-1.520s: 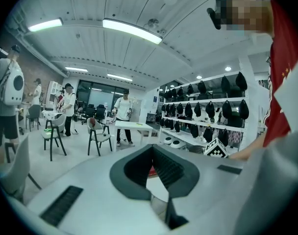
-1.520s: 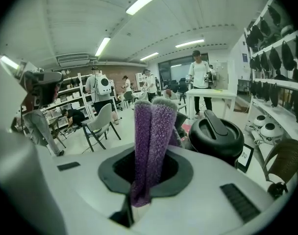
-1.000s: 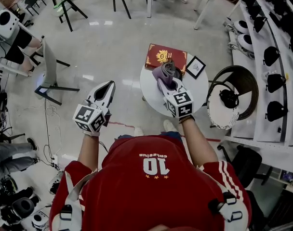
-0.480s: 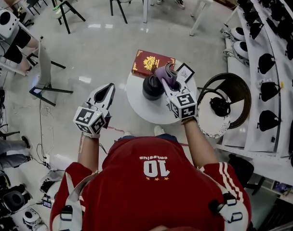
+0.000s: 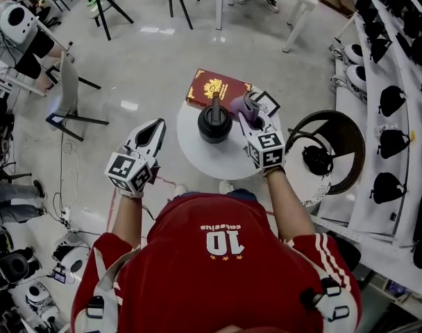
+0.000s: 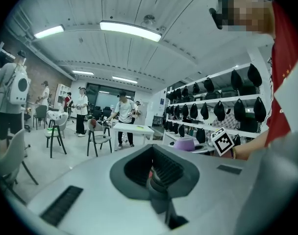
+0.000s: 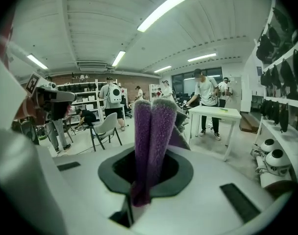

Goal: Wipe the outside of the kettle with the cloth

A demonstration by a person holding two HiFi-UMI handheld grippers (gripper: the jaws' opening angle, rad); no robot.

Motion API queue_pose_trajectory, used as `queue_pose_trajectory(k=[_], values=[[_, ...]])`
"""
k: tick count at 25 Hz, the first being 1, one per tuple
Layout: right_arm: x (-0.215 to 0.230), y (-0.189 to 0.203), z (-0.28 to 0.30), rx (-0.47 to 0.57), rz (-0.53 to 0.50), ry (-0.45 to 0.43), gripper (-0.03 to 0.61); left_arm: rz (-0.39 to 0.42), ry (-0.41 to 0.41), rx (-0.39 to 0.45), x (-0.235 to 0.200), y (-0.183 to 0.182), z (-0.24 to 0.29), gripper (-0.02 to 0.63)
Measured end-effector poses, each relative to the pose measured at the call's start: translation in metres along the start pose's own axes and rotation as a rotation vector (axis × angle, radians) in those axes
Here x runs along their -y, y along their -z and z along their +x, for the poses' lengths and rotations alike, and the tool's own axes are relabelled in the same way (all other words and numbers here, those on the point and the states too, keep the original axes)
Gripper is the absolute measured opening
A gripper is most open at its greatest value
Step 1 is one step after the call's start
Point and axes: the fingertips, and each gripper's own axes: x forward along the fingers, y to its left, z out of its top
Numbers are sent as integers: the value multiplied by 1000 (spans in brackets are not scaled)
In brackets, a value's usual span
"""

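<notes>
Seemed at the approach step: held a folded purple fuzzy cloth [image 5: 241,105] pinched in the right gripper [image 5: 252,114], just right of the squat black kettle [image 5: 215,122] at frame centre on the round white table [image 5: 218,159]. Needed next to press cloth against kettle's side. Carried left gripper [image 5: 157,125] pressed together, empty, left of centre. Counted one kettle, one cloth, two grippers

Your right gripper [image 7: 148,173] has its jaws closed on the purple cloth [image 7: 153,141], which stands upright, folded in two thick layers. From the cloth, a white table [image 7: 213,112] is at 3 o'clock and a grey chair [image 7: 105,126] at 9 o'clock.
</notes>
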Motion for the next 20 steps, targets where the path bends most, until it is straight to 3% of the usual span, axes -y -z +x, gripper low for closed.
queue_pose_trajectory(k=[20], values=[[34,115,42,-155,-44,-140,48,28,-123,-34,54,17,12,6]])
